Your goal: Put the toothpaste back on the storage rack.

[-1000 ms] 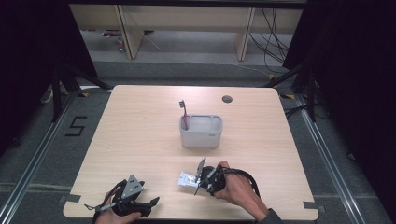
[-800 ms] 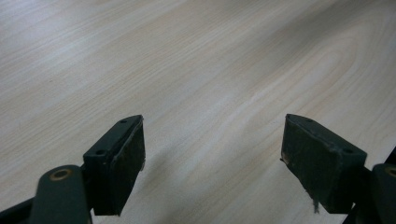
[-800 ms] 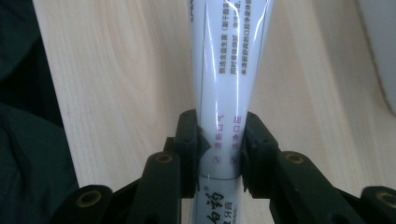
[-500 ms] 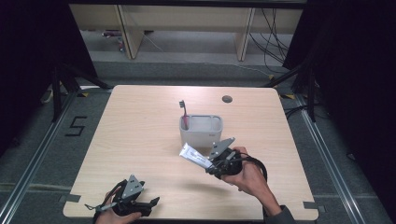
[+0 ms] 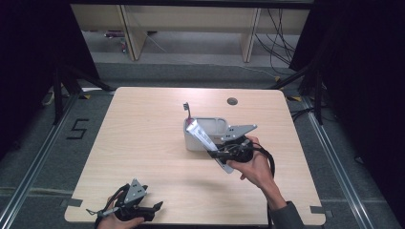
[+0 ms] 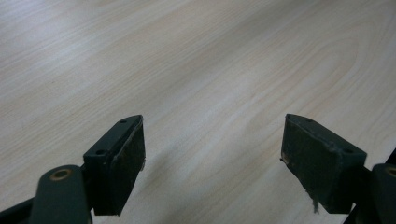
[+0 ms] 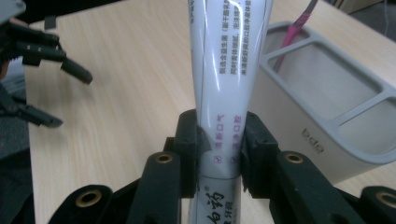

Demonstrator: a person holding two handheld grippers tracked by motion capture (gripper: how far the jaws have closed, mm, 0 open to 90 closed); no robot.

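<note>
My right gripper [image 5: 224, 153] is shut on a white toothpaste tube [image 5: 200, 135] and holds it in the air, slanting up and left over the front of a grey holder [image 5: 217, 123]. In the right gripper view the jaws pinch the tube [image 7: 229, 70] near its lower part, with the holder [image 7: 327, 116] just to the right. A pink-and-black toothbrush [image 5: 187, 110] stands in the holder's left compartment. My left gripper [image 5: 155, 207] rests at the table's front left, open; its pads [image 6: 116, 158] stand wide apart over bare wood.
The light wooden table [image 5: 143, 124] has a small round cable hole [image 5: 232, 101] near its far edge. Behind the table are shelving legs and cables on the floor. The left gripper [image 7: 65, 95] appears far off in the right gripper view.
My right gripper has risen from the table's front and moved back toward the holder, carrying the tube. The left gripper has stayed where it was.
</note>
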